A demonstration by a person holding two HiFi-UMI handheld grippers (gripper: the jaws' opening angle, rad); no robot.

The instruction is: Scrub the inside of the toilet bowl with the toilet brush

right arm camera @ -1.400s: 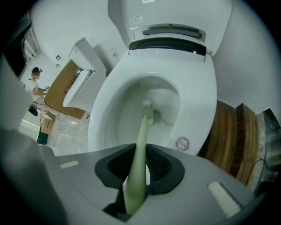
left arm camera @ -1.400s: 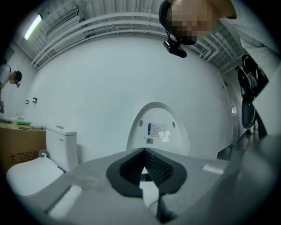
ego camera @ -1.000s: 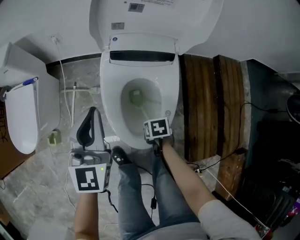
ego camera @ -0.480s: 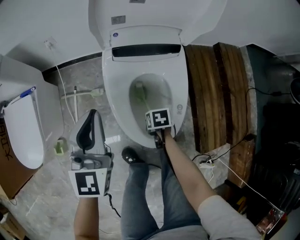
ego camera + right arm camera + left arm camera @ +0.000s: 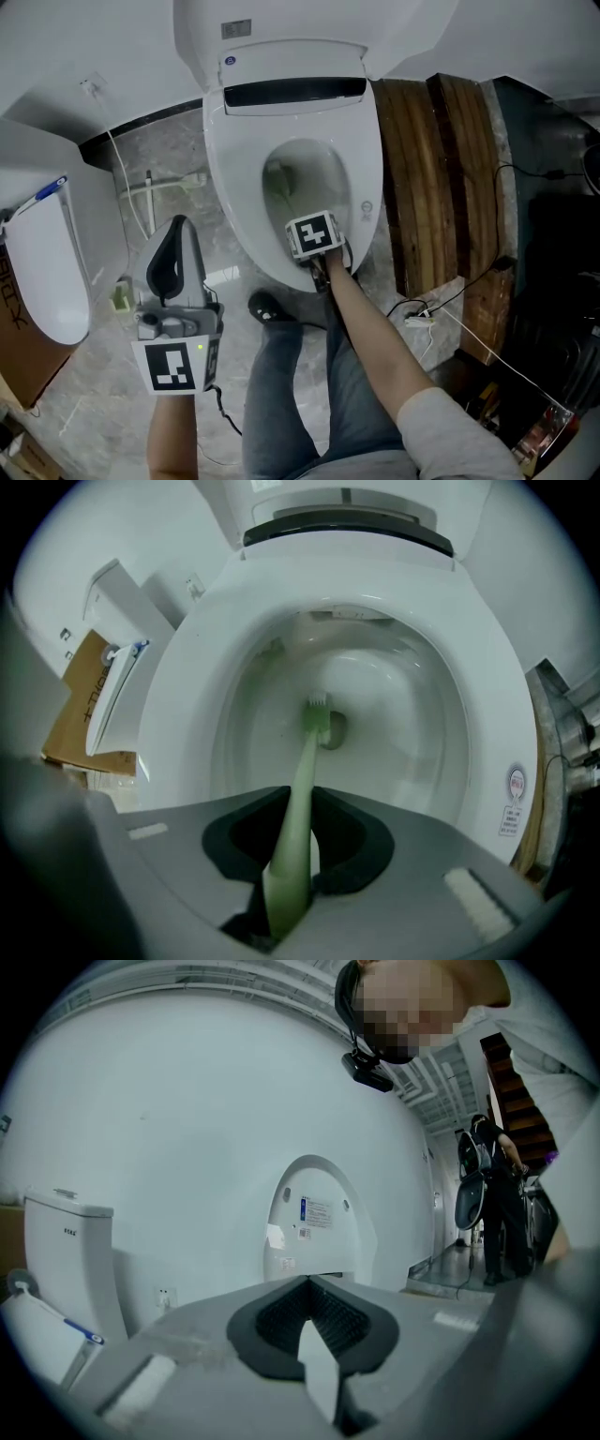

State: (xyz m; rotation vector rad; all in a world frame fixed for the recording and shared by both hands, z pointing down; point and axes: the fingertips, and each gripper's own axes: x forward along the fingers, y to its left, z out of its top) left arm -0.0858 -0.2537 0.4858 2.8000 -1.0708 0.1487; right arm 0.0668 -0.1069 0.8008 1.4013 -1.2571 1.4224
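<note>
head view: we see the right tool (image 5: 310, 236) held over the near rim of the toilet bowl (image 5: 225, 178), seat and lid up, and the pale green toilet brush (image 5: 284, 192) running from it down into the bowl. the left tool (image 5: 178, 246) hangs well apart over the floor at the left of the bowl, carrying nothing. left gripper view: the left tool (image 5: 314, 1330) has its jaws pressed together with nothing between them; it faces the raised lid (image 5: 314, 1232) and takes no part. right gripper view: the right tool (image 5: 295, 855) is pinching the brush handle (image 5: 298, 808) between its dark pads, and the brush head (image 5: 317, 714) sits low in the bowl, at or just beside the outlet; we cannot tell whether the bristles press the porcelain. we judge the scrubbing step is in hand, working the bottom. the next move, as we read it, calls for sweeping the head round the side walls and up under the rim, with the pinch kept firm so the handle does not twist.
</note>
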